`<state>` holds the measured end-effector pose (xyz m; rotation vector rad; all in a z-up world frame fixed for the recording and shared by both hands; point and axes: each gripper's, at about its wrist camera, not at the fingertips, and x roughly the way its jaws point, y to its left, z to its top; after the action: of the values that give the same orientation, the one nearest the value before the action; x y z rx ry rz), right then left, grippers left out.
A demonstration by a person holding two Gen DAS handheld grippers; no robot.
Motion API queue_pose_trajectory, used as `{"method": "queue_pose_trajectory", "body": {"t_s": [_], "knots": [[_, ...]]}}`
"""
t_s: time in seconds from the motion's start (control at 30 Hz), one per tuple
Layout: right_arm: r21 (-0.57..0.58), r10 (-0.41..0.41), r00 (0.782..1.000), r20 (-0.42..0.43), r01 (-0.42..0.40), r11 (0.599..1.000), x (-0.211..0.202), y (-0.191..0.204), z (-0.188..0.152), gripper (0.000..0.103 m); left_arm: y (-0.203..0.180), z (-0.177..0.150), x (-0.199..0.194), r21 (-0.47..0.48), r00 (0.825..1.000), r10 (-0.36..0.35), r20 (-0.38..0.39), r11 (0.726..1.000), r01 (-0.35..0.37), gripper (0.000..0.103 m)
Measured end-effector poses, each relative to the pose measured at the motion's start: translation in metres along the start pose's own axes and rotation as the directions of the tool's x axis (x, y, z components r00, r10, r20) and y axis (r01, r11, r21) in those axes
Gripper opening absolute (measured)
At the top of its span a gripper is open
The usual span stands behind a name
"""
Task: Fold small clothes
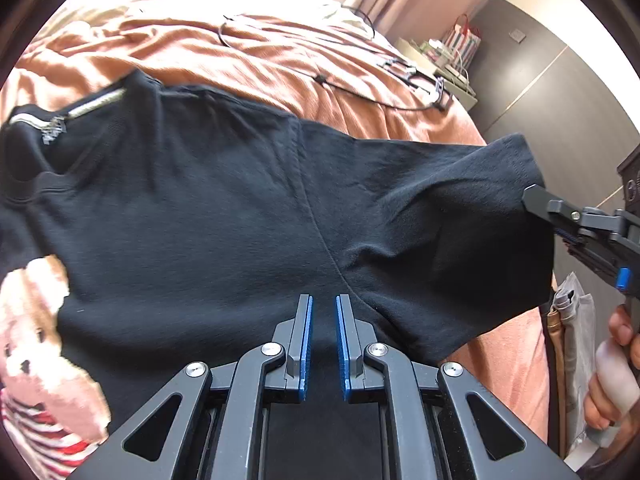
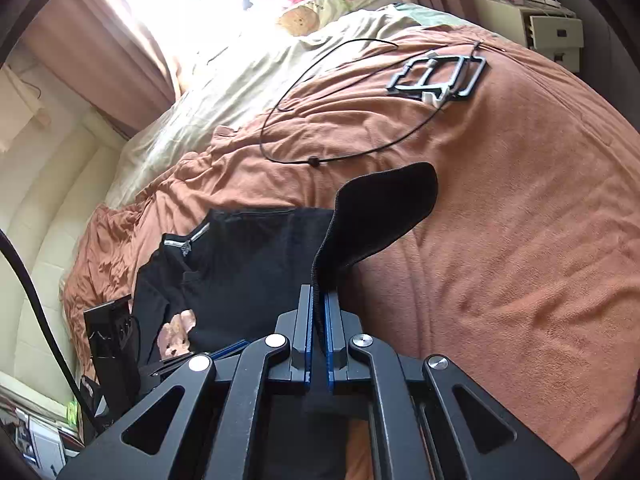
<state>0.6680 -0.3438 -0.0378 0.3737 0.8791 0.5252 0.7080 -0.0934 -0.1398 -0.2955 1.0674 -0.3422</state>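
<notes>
Black T-shirt on orange blanket — right claw pinches its sleeve, left claw slightly parted.

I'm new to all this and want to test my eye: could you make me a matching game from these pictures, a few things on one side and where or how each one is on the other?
Things:
1. sleeve
2. cable
3. bear print
4. drawer box

States or places:
A. looped on the orange blanket
B. pinched in the right gripper
C. beyond the bed's far corner
D. on the front of the black shirt

Pairs: 1-B, 2-A, 3-D, 4-C
</notes>
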Motion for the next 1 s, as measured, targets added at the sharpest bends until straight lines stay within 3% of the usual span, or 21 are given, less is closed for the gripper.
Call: {"method": "queue_pose_trajectory", "body": {"t_s": [0.17,0.53,0.77,0.8,0.9,0.93,1.0], "knots": [[-0.043,0.025,1.0,-0.002,-0.025,0.999,-0.004,0.032,-0.004,0.001,0.01,-0.003,-0.03,-0.011,0.998,0.055,0.032,0.998,-0.054,0.035],[-0.097,0.053,0.997,-0.052,-0.058,0.994,0.024,0.075,-0.02,0.001,0.056,-0.012,-0.078,-0.07,0.986,0.163,0.036,0.985,-0.16,0.037],[-0.181,0.051,0.99,-0.129,-0.074,0.981,0.052,0.104,-0.034,0.005,0.081,-0.018,-0.094,-0.1,0.979,0.202,0.033,0.975,-0.198,0.038],[-0.182,0.054,0.989,-0.135,-0.078,0.98,0.053,0.104,-0.034,0.014,0.083,-0.018,-0.096,-0.101,0.977,0.208,0.034,0.974,-0.204,0.04],[-0.178,0.057,0.994,-0.091,-0.072,0.981,0.047,0.101,-0.029,0.07,0.087,-0.017,-0.099,-0.108,0.973,0.226,0.045,0.97,-0.22,0.048],[-0.173,0.06,0.996,-0.071,-0.072,0.982,0.044,0.099,-0.03,0.074,0.087,-0.016,-0.099,-0.109,0.973,0.226,0.048,0.969,-0.22,0.049],[-0.154,0.067,0.996,-0.062,-0.076,0.985,0.042,0.091,-0.028,0.074,0.087,-0.014,-0.1,-0.107,0.973,0.224,0.054,0.97,-0.217,0.049]]}}
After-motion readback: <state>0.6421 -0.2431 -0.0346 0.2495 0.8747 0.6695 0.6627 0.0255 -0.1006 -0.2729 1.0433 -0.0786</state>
